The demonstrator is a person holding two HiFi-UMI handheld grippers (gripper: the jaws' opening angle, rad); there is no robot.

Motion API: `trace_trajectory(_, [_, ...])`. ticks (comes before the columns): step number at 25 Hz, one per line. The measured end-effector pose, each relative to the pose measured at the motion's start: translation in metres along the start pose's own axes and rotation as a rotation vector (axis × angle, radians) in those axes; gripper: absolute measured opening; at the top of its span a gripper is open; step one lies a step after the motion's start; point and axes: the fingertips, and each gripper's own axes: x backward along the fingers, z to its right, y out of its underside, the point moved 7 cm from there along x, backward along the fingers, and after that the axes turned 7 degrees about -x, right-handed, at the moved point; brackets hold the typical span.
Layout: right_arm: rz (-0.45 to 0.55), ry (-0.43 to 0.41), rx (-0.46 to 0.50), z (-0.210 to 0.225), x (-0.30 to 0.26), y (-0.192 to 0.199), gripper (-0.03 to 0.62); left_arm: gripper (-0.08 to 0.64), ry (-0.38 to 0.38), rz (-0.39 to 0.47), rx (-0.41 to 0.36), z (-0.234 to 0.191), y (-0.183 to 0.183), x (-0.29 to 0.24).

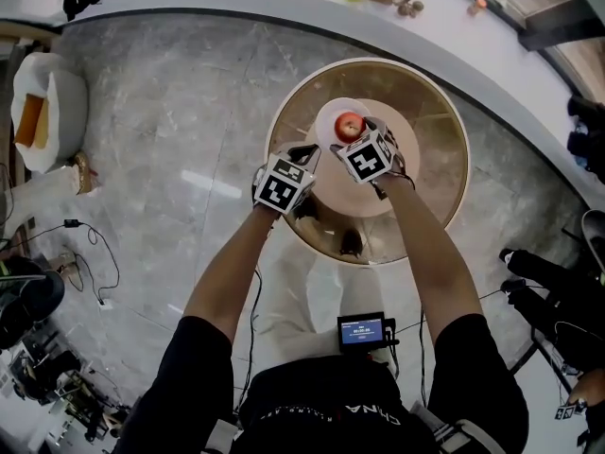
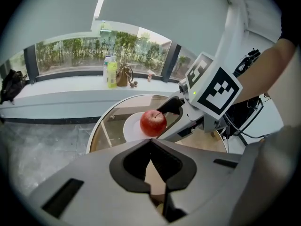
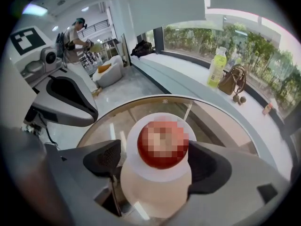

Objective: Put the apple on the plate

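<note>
A red apple [image 1: 350, 126] rests on a small white plate [image 1: 326, 116] in the middle of a round glass table [image 1: 435, 130]. My right gripper [image 1: 352, 137] stands open around the apple [image 3: 162, 142]. Bare plate [image 3: 134, 138] shows between the left pad [image 3: 103, 159] and the fruit, while the right pad sits right at the apple's side. My left gripper [image 1: 312, 151] hovers just left of the plate, shut with nothing in it [image 2: 151, 164]. The left gripper view shows the apple [image 2: 153, 123] between the right gripper's fingers [image 2: 171, 106].
A pale pedestal [image 1: 364, 197] shows under the glass. A yellow-green bottle [image 3: 216, 67] and a brown bag [image 3: 236, 81] stand on the window ledge beyond the table. A white beanbag [image 1: 43, 112] and cables [image 1: 95, 263] lie on the floor at left. A person [image 3: 77, 36] stands far back.
</note>
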Motion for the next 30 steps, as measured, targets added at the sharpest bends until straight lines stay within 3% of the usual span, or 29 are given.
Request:
trace_trajectory(3, [-0.013, -0.025, -0.065, -0.004, 0.019, 0.005, 0.425, 0.017, -0.004, -0.006, -0.005, 0.013, -0.012, 0.022])
trace_trajectory(8, [-0.021, 0.037, -0.193, 0.002, 0.067, 0.008, 0.423, 0.017, -0.01, 0.012, -0.045, 0.035, -0.042, 0.068])
trace_trajectory(10, [-0.003, 0.032, -0.204, -0.014, 0.102, 0.018, 0.422, 0.017, -0.006, 0.0, -0.04, 0.048, -0.045, 0.094])
trace_trajectory(14, [0.067, -0.057, -0.159, -0.051, 0.201, 0.029, 0.412, 0.017, 0.022, 0.018, -0.021, 0.091, -0.071, 0.145])
trace_trajectory(15, [0.099, -0.067, -0.143, -0.059, 0.228, 0.028, 0.396, 0.017, 0.027, 0.031, -0.024, 0.104, -0.081, 0.158])
trace_trajectory(16, [0.137, -0.053, -0.124, -0.066, 0.256, 0.027, 0.34, 0.017, 0.032, 0.047, -0.03, 0.119, -0.091, 0.171])
trace_trajectory(17, [0.175, -0.017, -0.102, -0.071, 0.283, 0.026, 0.153, 0.017, 0.037, 0.065, -0.04, 0.133, -0.101, 0.185])
trace_trajectory(18, [0.207, 0.018, -0.08, -0.076, 0.308, 0.025, 0.057, 0.017, 0.04, 0.083, -0.052, 0.148, -0.111, 0.198])
trace_trajectory(22, [0.263, 0.003, -0.071, -0.095, 0.379, 0.029, 0.029, 0.017, 0.028, 0.142, -0.078, 0.193, -0.138, 0.24])
trace_trajectory(27, [0.297, -0.02, -0.095, -0.101, 0.42, 0.048, 0.029, 0.017, -0.065, 0.142, -0.051, 0.219, -0.132, 0.261])
trace_trajectory(30, [0.33, -0.037, -0.125, -0.093, 0.438, 0.061, 0.029, 0.018, -0.072, 0.161, -0.01, 0.236, -0.126, 0.268])
